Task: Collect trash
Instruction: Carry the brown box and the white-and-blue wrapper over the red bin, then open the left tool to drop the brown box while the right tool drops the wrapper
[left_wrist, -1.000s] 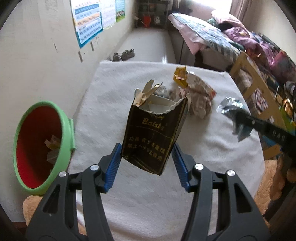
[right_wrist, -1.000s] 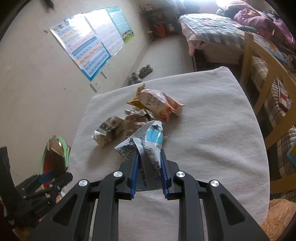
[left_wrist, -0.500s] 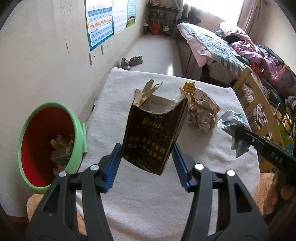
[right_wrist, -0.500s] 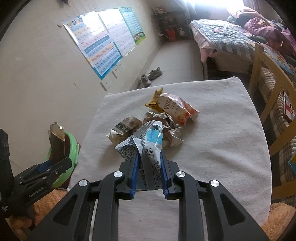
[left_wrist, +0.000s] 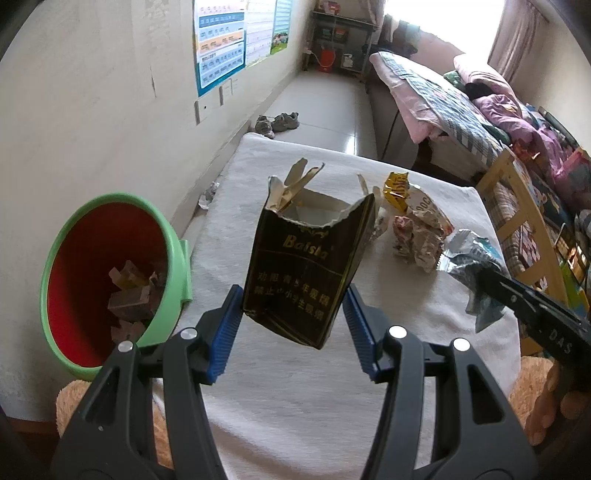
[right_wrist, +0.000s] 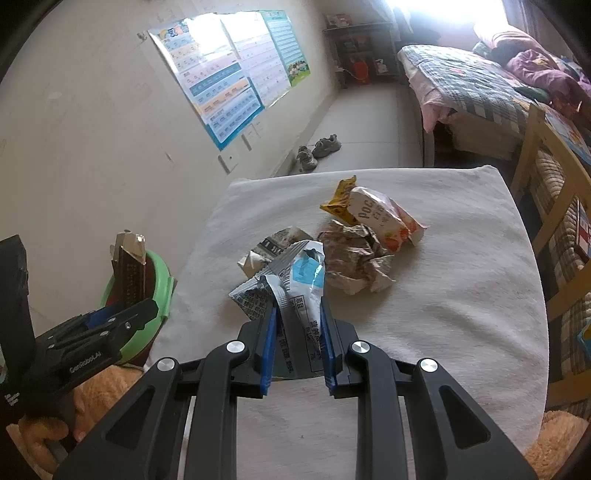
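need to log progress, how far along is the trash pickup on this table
Partly done. Some scraps already lie in the green bin. In hand: the left gripper holds a torn dark box, and the right gripper holds a silver-blue wrapper. Left on the white cloth: a snack bag, crumpled brown paper and a small printed packet.

Both wrist views overlook the same table (left_wrist: 295, 406).

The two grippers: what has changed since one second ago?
Both hands carried their loads toward the green bin. The left gripper still clamps the dark carton, the right gripper the silver wrapper. Table litter unmoved.
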